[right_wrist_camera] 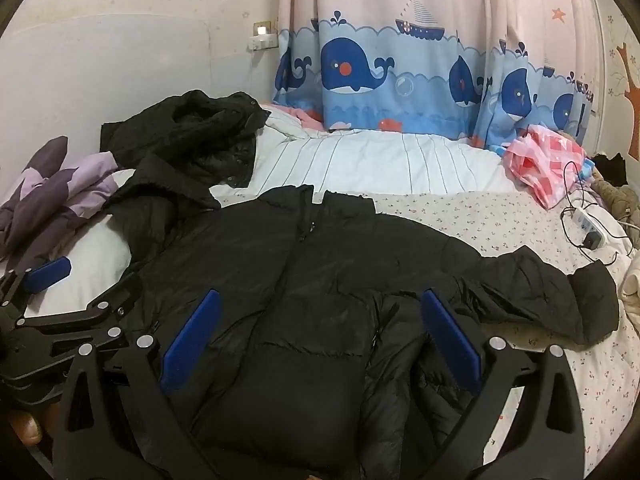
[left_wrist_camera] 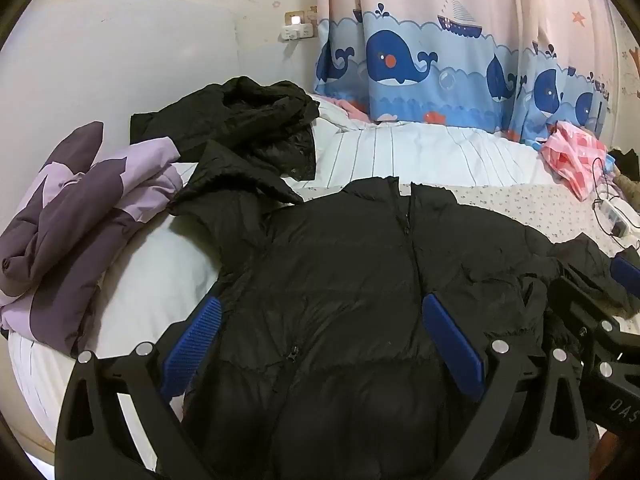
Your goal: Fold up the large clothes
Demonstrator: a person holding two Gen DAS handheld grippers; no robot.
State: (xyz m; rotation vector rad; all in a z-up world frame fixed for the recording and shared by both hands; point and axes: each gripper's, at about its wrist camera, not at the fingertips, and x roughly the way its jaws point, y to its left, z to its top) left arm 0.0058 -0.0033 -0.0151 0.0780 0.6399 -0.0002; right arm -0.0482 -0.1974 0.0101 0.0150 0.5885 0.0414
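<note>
- Both tools hang over the bed: the left gripper (left_wrist_camera: pixel 322 344) and the right gripper (right_wrist_camera: pixel 320 344) have their blue pads spread wide, holding nothing.
- Beneath them the black puffer jacket (right_wrist_camera: pixel 320 280) lies front-up on the floral sheet (right_wrist_camera: pixel 520 220), sleeves spread.
- Another black coat (left_wrist_camera: pixel 248 128) and a purple jacket (left_wrist_camera: pixel 80 208) sit heaped at left.

Black claw (left_wrist_camera: pixel 320 344) frames, blue ribbed pads (left_wrist_camera: pixel 192 346) (silver screws).
</note>
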